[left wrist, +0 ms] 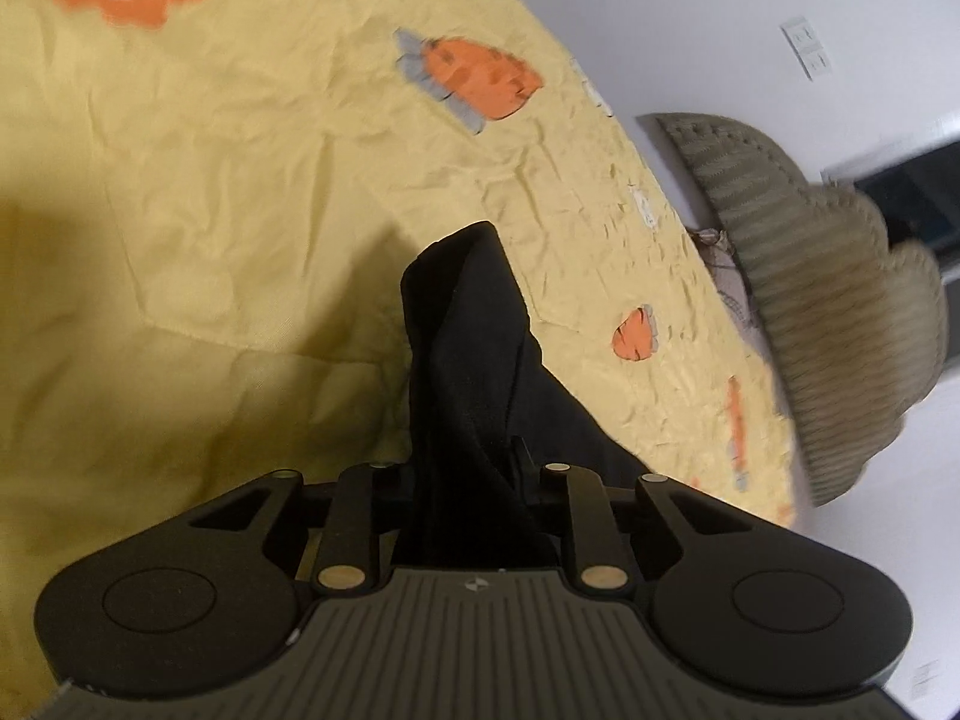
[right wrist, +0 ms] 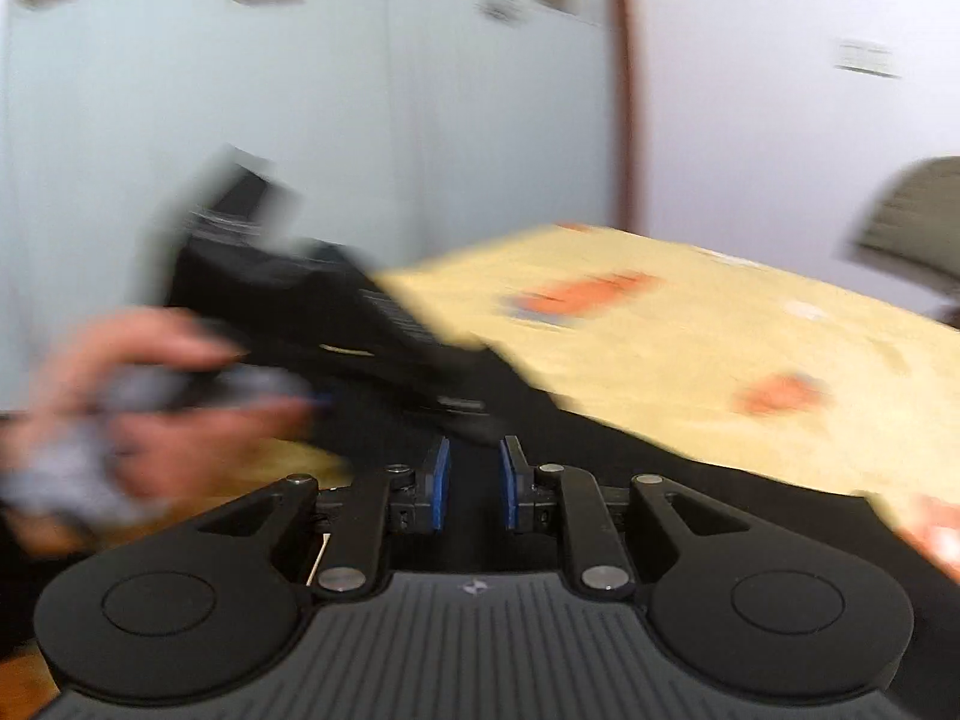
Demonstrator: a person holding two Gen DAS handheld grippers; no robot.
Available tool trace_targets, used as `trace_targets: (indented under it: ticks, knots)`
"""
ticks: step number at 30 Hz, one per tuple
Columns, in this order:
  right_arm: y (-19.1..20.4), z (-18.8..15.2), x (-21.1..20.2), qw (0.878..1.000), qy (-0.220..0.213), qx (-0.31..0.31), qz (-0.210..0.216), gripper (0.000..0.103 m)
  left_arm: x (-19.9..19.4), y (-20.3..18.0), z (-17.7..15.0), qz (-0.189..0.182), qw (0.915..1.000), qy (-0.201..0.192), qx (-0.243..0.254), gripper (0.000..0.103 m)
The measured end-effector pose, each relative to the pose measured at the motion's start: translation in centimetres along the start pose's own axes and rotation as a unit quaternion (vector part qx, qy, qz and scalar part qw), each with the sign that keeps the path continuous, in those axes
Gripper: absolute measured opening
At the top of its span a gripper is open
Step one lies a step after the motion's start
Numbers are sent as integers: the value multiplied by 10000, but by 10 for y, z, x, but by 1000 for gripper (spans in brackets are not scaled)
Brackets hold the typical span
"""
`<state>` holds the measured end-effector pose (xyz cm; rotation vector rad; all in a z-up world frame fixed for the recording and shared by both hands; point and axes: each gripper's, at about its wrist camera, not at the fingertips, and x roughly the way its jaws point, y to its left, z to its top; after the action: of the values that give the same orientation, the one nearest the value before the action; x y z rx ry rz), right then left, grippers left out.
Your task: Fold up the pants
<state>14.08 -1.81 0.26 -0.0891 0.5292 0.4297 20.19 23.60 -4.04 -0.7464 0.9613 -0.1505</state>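
The pants (left wrist: pixel 474 360) are black. In the left wrist view my left gripper (left wrist: pixel 465 468) is shut on a bunched fold of them, and the cloth rises between the fingers above the yellow tablecloth (left wrist: pixel 210 210). In the blurred right wrist view my right gripper (right wrist: pixel 474 480) is open, its blue pads (right wrist: pixel 441 480) apart and empty. Black pants cloth (right wrist: pixel 690 492) lies under and ahead of it along the table's near edge. The left gripper (right wrist: pixel 252 282) and the hand (right wrist: pixel 156 402) that holds it show at the left, lifting pants cloth.
The yellow tablecloth (right wrist: pixel 690 324) has orange flower and carrot prints (left wrist: pixel 480 78). An olive ribbed cushion (left wrist: pixel 840 300) stands past the table's right edge. White walls with a socket plate (left wrist: pixel 807 48) and a brown door frame (right wrist: pixel 624 90) lie behind.
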Motion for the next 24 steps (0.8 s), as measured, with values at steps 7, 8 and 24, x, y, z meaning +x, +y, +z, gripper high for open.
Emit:
trace_targets:
  ticks: [7,8,24]
  knots:
    - [-10,-4,25,9975,134,585,380,17,-28,-56,-39,688,9863,-710,1321,20]
    - [-10,-4,22,9967,73,669,453,17,-31,-65,-46,770,9826,-814,1481,19]
    - [-120,-42,-84,9591,-589,2721,513,17,-15,-221,-171,1196,9258,-1312,3338,20]
